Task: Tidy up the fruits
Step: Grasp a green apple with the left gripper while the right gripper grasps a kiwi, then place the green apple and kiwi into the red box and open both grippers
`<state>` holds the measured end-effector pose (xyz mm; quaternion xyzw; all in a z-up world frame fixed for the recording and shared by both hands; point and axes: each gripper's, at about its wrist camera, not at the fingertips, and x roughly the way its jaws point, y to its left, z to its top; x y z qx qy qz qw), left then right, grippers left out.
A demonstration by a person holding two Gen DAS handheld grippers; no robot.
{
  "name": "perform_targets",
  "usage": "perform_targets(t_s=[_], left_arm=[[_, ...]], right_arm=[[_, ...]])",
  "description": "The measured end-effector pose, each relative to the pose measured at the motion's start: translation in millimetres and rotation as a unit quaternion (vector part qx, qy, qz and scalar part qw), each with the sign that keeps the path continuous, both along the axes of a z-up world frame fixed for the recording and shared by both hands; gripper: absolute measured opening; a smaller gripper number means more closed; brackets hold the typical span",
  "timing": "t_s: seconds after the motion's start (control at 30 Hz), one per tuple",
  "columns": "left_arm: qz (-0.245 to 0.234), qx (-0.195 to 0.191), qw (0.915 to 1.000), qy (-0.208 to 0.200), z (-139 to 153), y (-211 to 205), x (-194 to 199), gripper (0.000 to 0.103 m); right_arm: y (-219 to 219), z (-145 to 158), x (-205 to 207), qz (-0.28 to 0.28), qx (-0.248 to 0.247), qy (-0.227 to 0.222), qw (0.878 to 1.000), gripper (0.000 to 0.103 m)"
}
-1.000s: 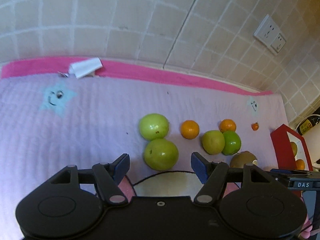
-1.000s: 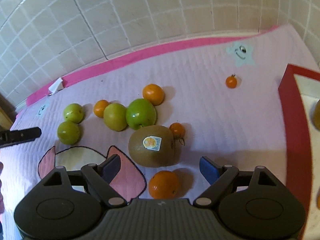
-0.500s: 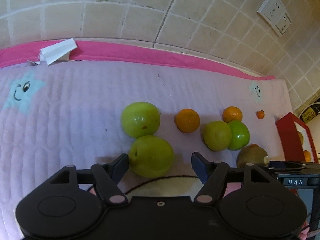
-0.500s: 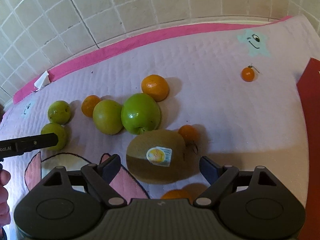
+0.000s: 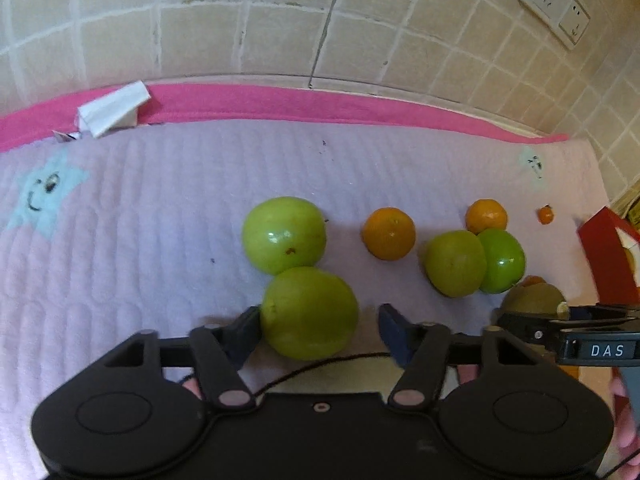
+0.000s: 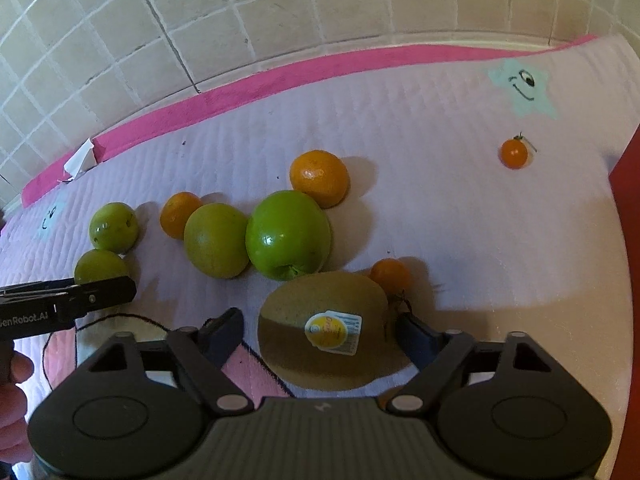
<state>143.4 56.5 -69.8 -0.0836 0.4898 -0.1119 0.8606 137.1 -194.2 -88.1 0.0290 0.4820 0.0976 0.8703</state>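
A large green fruit (image 5: 310,312) lies on the lilac mat between the fingers of my left gripper (image 5: 318,330). Its jaws are closing: the left pad (image 5: 244,332) touches the fruit, while the right pad stands a little off it. In the right wrist view a brown kiwi (image 6: 320,304) with a yellow sticker sits between the fingers of my right gripper (image 6: 320,334). These jaws are closing too, with a narrow gap left at the left pad (image 6: 224,330). A second green fruit (image 5: 284,234) touches the first from behind.
Two more green fruits (image 6: 288,234) (image 6: 216,240) rest side by side, with oranges (image 6: 320,178) (image 6: 178,214) behind them. Small orange tomatoes (image 6: 514,153) (image 6: 390,276) lie to the right. A red tray (image 5: 604,256) stands at the mat's right edge. The tiled wall rises behind.
Both grippers came down and forward onto the mat. Their jaws have narrowed, the left around the near green fruit, the right around the kiwi. The nearest orange is now hidden under the right gripper.
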Motion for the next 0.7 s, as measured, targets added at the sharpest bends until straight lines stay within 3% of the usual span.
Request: perform_targets(t_s=[0.03,0.17,0.37,0.7], left_arm=[[0.000,0.009,0.9999,-0.005,1.6,-0.6,-1.3,0.062],[0.006,0.009,0.9999,-0.011,7.5,1.7,-9.3,0.062],[-0.001,-0.003,0.9986,-0.053,38.3,-2.2,-35.4,0.062],[-0.053,-0.019,0.9928,-0.106,86.7,-53.4,-60.4,0.062]], right_arm=[[1.6,0.5,-1.0,0.002,-0.007,-0.002,1.000,0.067],[0.9,5.4,-8.3,0.006,-0.012,-0.006,1.000,0.067],[-7.7,29.9,-33.3,0.010,0.025,-0.034,0.999,0.067],[-60.7,79.1,-90.7,-0.037,0.073,-0.100,0.992,0.067]])
